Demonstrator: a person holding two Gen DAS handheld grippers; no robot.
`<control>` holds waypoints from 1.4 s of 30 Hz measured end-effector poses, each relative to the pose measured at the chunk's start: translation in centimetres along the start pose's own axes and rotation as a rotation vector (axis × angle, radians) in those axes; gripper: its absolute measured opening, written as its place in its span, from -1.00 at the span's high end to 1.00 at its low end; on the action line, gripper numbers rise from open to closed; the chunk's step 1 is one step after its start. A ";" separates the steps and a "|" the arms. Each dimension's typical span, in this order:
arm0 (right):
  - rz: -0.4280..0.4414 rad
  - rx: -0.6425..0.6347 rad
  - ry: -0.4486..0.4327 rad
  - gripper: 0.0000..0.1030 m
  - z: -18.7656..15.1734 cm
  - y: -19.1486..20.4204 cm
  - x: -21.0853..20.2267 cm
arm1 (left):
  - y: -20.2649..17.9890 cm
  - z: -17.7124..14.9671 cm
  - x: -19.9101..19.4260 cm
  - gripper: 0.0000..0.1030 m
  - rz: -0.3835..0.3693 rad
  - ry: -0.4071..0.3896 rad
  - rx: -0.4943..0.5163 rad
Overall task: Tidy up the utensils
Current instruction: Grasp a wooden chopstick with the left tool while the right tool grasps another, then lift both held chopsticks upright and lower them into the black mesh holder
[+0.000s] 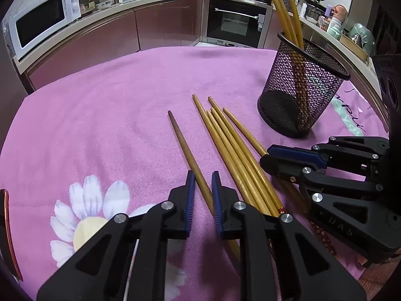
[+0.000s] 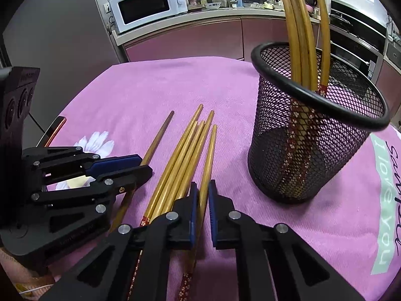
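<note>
Gripping is the step in hand: each gripper has closed on one chopstick lying on the pink cloth [image 1: 100,115], ahead of the lift into the mesh holder [image 1: 303,95].

Left gripper [image 1: 203,188]: jaws nearly together, blue pads pressing on the darker single chopstick [image 1: 180,140], which lies apart from the rest and runs toward 11 o'clock in the left wrist view. The gripper points steeply down at the cloth.

Right gripper [image 2: 203,195]: jaws drawn in tight on the rightmost chopstick [image 2: 210,155] of the loose bundle [image 2: 183,155]; its tip points toward 12 o'clock in the right wrist view. This gripper has a like downward tilt and sits just beside the left one.

The holder stands upright at 2 o'clock from both grippers, already containing several chopsticks [image 2: 300,25] leaning against its rim. Four or so more lie flat between the two held sticks.

Judgement: the next move calls for a clean lift without dragging neighbouring sticks, then tipping each chopstick toward vertical over the holder's rim. The risk is a stick pivoting in the pads.
</note>
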State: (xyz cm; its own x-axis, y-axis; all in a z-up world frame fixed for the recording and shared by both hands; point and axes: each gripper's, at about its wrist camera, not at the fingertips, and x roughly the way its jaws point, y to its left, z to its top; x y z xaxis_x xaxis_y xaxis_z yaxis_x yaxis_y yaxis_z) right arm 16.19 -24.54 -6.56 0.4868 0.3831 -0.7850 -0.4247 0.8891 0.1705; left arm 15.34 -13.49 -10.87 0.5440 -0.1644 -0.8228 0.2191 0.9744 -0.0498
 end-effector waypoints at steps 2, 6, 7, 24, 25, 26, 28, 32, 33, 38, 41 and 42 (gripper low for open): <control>0.003 0.006 -0.001 0.89 0.0 0.0 -0.1 | 0.1 0.0 0.0 0.75 0.001 0.000 -0.004; 0.012 0.012 -0.009 0.90 -0.4 -0.3 -0.7 | 0.5 0.0 -0.2 0.81 -0.005 0.004 -0.024; 0.016 0.012 -0.013 0.90 -0.4 -0.3 -0.9 | 0.7 0.0 -0.2 0.83 -0.008 0.005 -0.027; 0.161 0.003 -0.169 0.90 0.3 -0.9 -7.4 | 3.6 0.8 -5.9 0.85 -0.152 -0.086 -0.075; 0.166 0.004 -0.181 0.90 0.4 -1.1 -7.9 | 3.7 1.0 -6.6 0.85 -0.168 -0.100 -0.075; 0.175 0.008 -0.195 0.90 0.6 -1.1 -8.3 | 3.9 1.3 -7.5 0.85 -0.184 -0.121 -0.075; 0.192 0.015 -0.224 0.90 0.9 -1.4 -9.4 | 4.0 1.7 -8.9 0.85 -0.208 -0.152 -0.072; 0.192 0.015 -0.273 0.90 1.2 -1.8 -11.1 | 4.4 2.4 -11.5 0.85 -0.268 -0.210 -0.071; 0.193 0.016 -0.285 0.90 1.2 -1.9 -11.6 | 4.5 2.6 -12.2 0.85 -0.286 -0.226 -0.072; 0.187 0.012 -0.333 0.90 1.6 -2.3 -13.2 | 4.9 3.3 -15.3 0.85 -0.326 -0.304 -0.067; 0.177 0.001 -0.361 0.90 1.9 -2.5 -14.3 | 4.6 4.0 -16.8 0.85 -0.348 -0.348 -0.066; 0.173 -0.003 -0.369 0.90 2.1 -2.4 -14.6 | 4.7 4.2 -17.2 0.85 -0.353 -0.362 -0.064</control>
State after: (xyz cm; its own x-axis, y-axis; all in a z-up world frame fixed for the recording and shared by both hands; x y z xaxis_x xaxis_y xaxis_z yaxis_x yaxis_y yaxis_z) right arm 11.74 -31.75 5.71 0.6491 0.5917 -0.4782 -0.5265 0.8031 0.2790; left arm 10.38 -6.75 5.45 0.6941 -0.5167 -0.5013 0.3964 0.8556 -0.3330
